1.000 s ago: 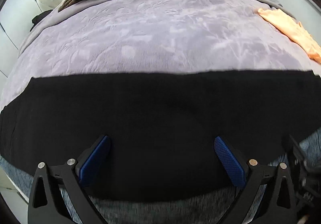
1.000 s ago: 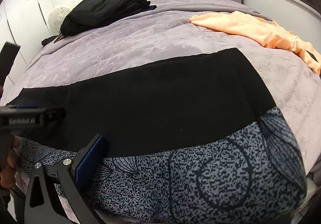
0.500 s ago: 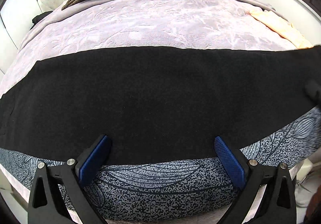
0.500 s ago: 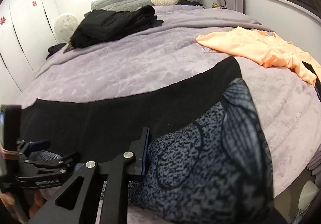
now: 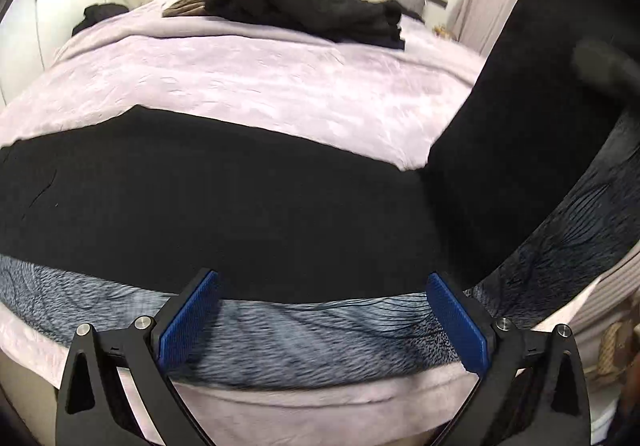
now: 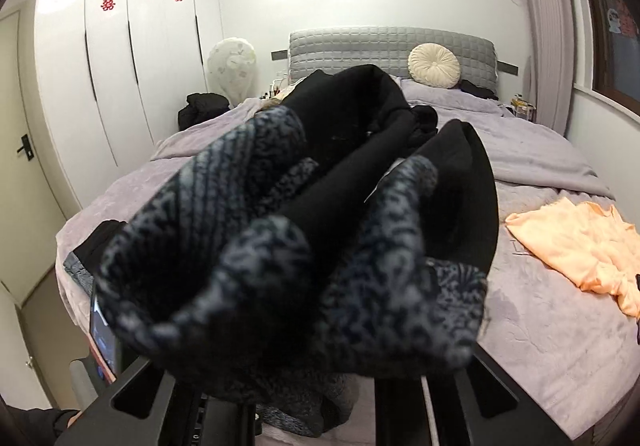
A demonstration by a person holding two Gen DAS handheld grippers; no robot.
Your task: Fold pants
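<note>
While a lilac plush bedspread (image 5: pixel 280 86) is covering the wide bed, a quilted grey headboard (image 6: pixel 392 50) with a round cream cushion (image 6: pixel 434 65) is standing at twelve o'clock, white wardrobe doors (image 6: pixel 132 58) at ten, and an orange garment (image 6: pixel 580 242) is lying at three. A heap of black clothes (image 5: pixel 304 10) is sitting near the headboard. The black pants with a grey patterned band (image 5: pixel 224 206) are lying across the near edge of the bed, their right end rising toward two o'clock. The left gripper (image 5: pixel 322 320) is hovering above the band, jaws spread wide, holding nothing. The right gripper (image 6: pixel 320 386) is pinching that raised, bunched end tightly, its fingers hidden under cloth.
</note>
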